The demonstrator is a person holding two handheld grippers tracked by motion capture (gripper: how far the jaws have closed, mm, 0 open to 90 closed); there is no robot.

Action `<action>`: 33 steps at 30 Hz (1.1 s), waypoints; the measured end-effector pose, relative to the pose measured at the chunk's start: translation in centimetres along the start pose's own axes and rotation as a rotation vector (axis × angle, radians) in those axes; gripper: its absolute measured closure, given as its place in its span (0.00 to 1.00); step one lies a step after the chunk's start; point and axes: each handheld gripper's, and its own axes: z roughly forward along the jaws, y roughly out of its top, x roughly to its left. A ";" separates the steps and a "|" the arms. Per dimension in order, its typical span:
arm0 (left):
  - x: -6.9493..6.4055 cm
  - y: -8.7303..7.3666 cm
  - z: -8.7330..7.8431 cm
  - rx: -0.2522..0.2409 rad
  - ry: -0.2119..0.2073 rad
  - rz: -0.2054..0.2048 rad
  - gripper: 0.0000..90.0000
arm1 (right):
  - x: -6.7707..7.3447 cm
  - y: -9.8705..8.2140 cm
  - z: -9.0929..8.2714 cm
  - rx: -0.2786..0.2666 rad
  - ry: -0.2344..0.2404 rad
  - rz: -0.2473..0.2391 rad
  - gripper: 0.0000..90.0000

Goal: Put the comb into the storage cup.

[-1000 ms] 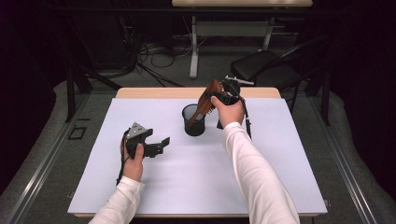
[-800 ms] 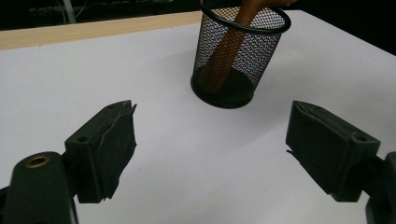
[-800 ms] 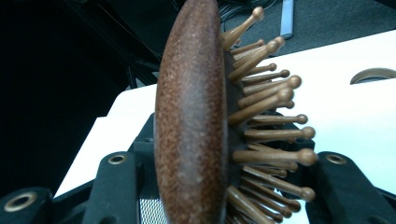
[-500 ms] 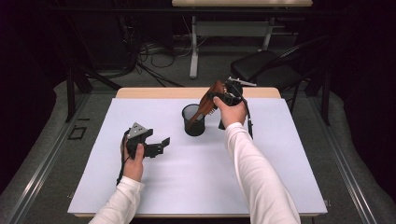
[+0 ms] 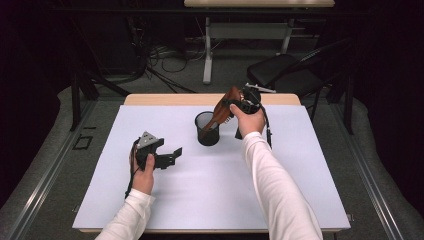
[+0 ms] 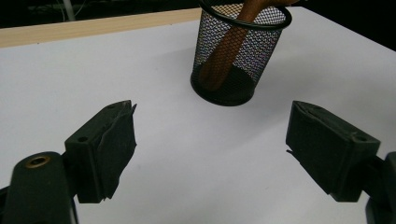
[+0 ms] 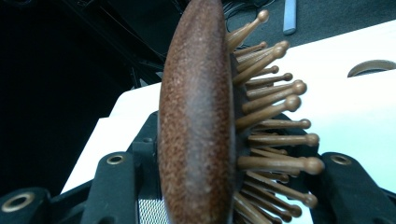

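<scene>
My right tongs (image 5: 235, 106) are clamped on the head of a wooden hairbrush (image 5: 220, 112), one jaw against its smooth brown back, the other on the side where the ball-tipped wooden pins stand out. In the right gripper view the hairbrush head (image 7: 198, 121) rises edge-on between those jaws. From this grip the handle slants down and away from the tongs into a black wire-mesh cup (image 5: 207, 128), just below and to the left of the tongs in the high view. Through the mesh, the left gripper view shows the handle end low inside the cup (image 6: 240, 51), near its floor; whether it touches the floor I cannot tell.

My left tongs (image 5: 172, 156) stand wide apart with nothing between the jaws, held low over the white worktop (image 5: 210, 195). The cup lies ahead of them, a little to their right, well apart from both jaw tips. Bare worktop surface (image 6: 196, 154) shows between the jaws.
</scene>
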 end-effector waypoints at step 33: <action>0.0 0.0 0.1 0.004 0.002 0.003 0.18 | -0.5 -0.2 -0.2 -0.019 0.022 -0.015 0.45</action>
